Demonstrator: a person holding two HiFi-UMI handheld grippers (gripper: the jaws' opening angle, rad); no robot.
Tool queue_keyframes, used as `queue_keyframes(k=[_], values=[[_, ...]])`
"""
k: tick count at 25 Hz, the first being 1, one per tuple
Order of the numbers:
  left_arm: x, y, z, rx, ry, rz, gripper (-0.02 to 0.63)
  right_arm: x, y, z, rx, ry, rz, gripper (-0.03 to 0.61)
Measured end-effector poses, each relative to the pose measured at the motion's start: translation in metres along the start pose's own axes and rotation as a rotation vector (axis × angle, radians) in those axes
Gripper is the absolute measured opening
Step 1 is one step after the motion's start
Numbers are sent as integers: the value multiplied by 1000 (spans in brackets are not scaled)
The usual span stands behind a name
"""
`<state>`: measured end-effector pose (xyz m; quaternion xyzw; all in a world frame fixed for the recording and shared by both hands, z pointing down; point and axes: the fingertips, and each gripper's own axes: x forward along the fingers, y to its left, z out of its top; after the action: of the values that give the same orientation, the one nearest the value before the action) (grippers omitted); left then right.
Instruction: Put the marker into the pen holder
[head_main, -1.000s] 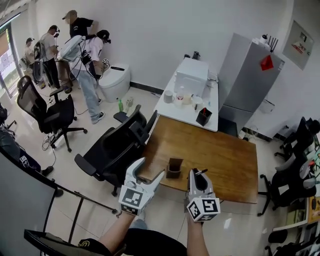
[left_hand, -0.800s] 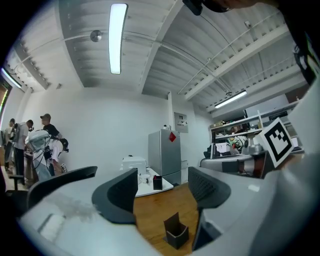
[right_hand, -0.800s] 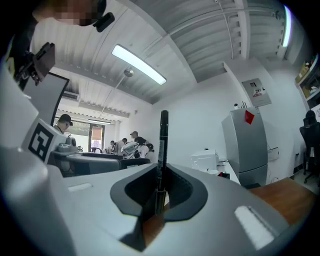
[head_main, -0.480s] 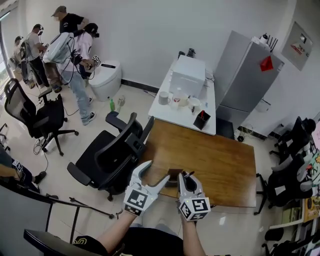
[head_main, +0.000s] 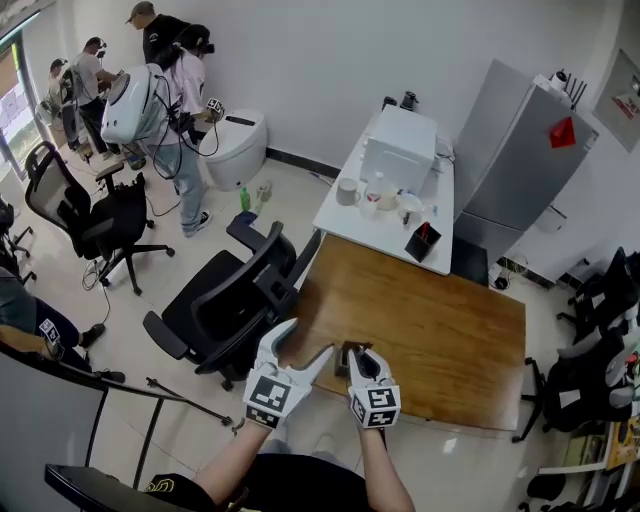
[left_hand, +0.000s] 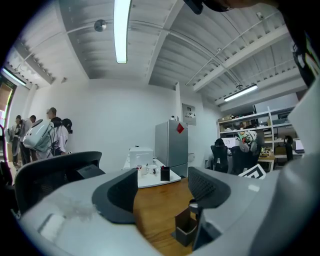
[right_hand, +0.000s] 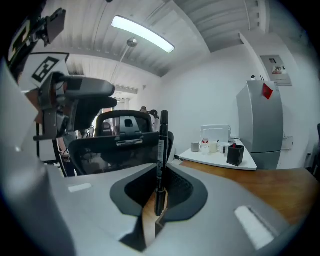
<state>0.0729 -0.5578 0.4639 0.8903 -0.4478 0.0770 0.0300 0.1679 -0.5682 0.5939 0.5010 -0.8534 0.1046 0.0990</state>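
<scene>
A black marker (right_hand: 161, 155) stands upright in my right gripper (right_hand: 160, 195), whose jaws are shut on its lower end. In the head view this right gripper (head_main: 361, 358) hangs right above the small dark brown pen holder (head_main: 342, 366) at the near edge of the wooden table, partly hiding it; the marker itself cannot be made out there. My left gripper (head_main: 306, 346) hovers just left of the holder, open and with nothing in it. The left gripper view shows the pen holder (left_hand: 184, 227) low between the open jaws of that left gripper (left_hand: 162, 192).
The wooden table (head_main: 440, 330) stretches beyond the holder. A black office chair (head_main: 235, 300) stands close on its left. Behind is a white table (head_main: 345, 220) with mugs, a white box and a black pen pot (head_main: 421, 241). A grey cabinet (head_main: 520, 160) is at right; several people (head_main: 160, 90) stand far left.
My right gripper with the marker has moved left, from right of the pen holder to above it. The left gripper has stayed beside the holder.
</scene>
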Motion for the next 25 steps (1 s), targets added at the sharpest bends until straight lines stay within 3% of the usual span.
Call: queue_keyframes(k=[11, 25], values=[[-1, 1, -27, -10, 70, 30, 318, 34, -25, -69, 37, 98, -12, 41], [12, -8, -116, -80, 221, -58, 305, 45, -29, -88, 53, 143, -91, 41]])
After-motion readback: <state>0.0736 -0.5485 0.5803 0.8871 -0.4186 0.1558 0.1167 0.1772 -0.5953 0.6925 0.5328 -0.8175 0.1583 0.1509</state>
